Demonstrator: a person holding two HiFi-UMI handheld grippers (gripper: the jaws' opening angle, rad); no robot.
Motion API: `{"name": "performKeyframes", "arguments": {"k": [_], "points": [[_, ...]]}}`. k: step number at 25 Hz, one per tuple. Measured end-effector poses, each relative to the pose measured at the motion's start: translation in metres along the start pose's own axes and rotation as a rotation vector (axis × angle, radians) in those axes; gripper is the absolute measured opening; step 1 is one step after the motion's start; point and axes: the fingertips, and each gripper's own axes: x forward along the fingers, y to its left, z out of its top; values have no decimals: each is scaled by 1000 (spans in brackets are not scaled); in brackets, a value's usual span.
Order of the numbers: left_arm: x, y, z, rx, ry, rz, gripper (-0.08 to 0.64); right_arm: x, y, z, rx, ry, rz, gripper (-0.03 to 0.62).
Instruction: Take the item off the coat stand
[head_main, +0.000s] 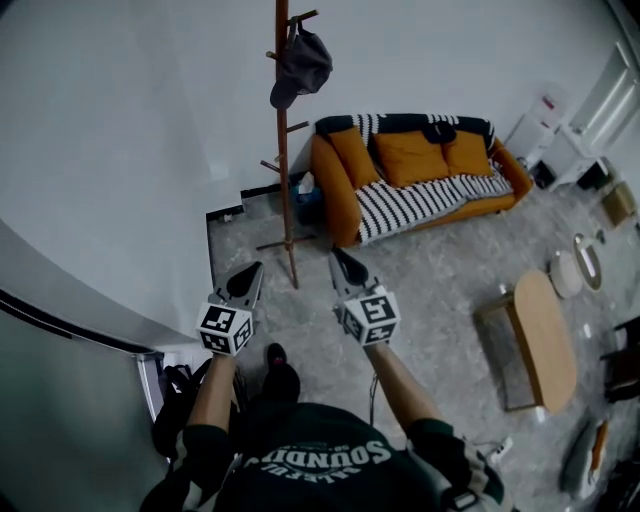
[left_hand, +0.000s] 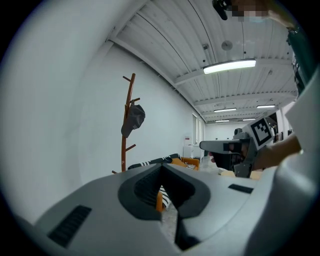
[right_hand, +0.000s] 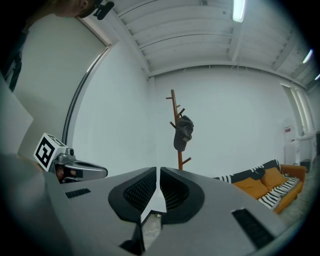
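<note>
A dark grey cap (head_main: 300, 65) hangs from an upper peg of the brown wooden coat stand (head_main: 286, 170), which stands on the floor against the white wall. Both grippers are held low in front of the stand and point at it from well short of the cap. My left gripper (head_main: 255, 270) sits left of the pole's foot and my right gripper (head_main: 338, 256) sits right of it. Each is shut with nothing between its jaws. In the left gripper view the cap (left_hand: 134, 119) is far beyond the jaws (left_hand: 161, 170). The right gripper view also shows the cap (right_hand: 183, 133) well past the jaws (right_hand: 158, 172).
An orange sofa (head_main: 420, 170) with a striped throw stands right of the stand. An oval wooden coffee table (head_main: 545, 340) is further right. A dark bag (head_main: 175, 400) lies by my left leg. White appliances (head_main: 545, 125) stand in the far corner.
</note>
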Motion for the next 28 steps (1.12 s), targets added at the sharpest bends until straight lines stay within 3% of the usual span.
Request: {"name": "performKeyframes", "arguments": {"k": [15,19,22,28], "points": [[125,159,47,21,-5,-73,0,190,-45,24,-28,37,-70,2],[145,185,51,25,-4,-81,0,221,-51,26,-29,21,-82,7],[160,199,52,18,1,-78,0,238,-57,28,-28,21,-75,64],[191,213,57,7,4,-56,0,262,-76,39,-39,19,-31,92]]}}
